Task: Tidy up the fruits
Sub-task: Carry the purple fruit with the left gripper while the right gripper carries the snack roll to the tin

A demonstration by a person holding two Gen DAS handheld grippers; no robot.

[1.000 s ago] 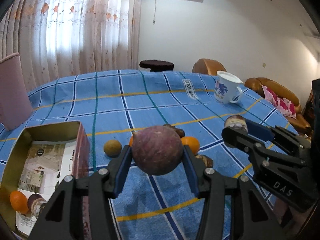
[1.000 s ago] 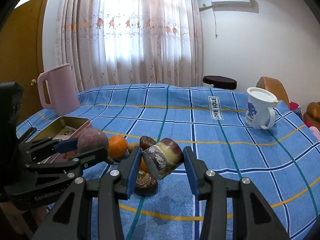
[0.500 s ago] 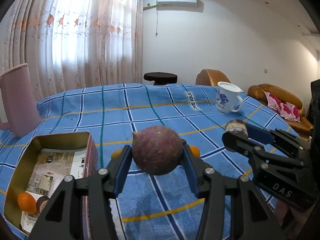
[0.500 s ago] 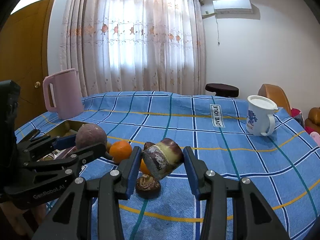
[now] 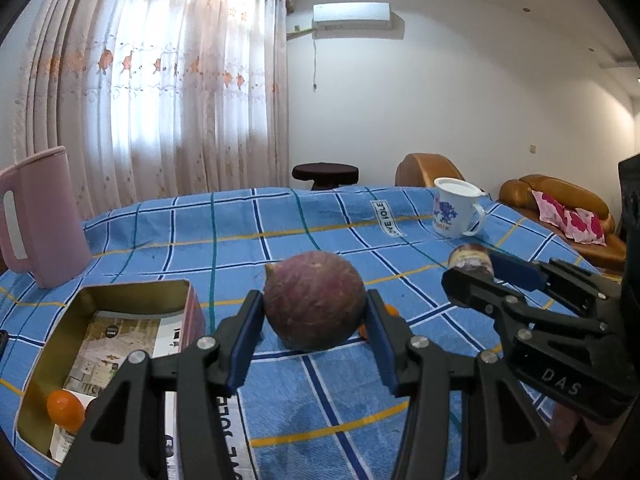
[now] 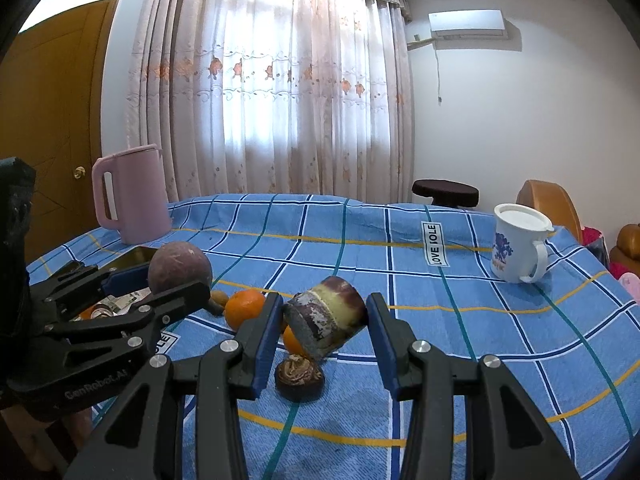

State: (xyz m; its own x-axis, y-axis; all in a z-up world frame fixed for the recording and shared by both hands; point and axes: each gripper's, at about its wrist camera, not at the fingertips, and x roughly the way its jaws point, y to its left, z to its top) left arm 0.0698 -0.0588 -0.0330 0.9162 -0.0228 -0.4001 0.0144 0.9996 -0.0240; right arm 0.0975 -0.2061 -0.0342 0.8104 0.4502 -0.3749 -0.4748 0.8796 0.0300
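Note:
My left gripper is shut on a round dull-purple fruit, held above the blue checked cloth. Down to its left is an open gold tin box with a paper liner and an orange inside. My right gripper is shut on a cut purple-and-cream fruit piece, tilted between the pads. Under it on the cloth lie a dark fruit half, two oranges and a small brown fruit. The two grippers hang side by side, each visible in the other's view.
A pink jug stands at the table's far left behind the tin. A white lidded mug stands at the far right. Beyond the table are a dark stool and brown sofas.
The left gripper has tipped upward, so the jug and more of the room show. The right tipped up slightly. Both keep the same grip on their fruit.

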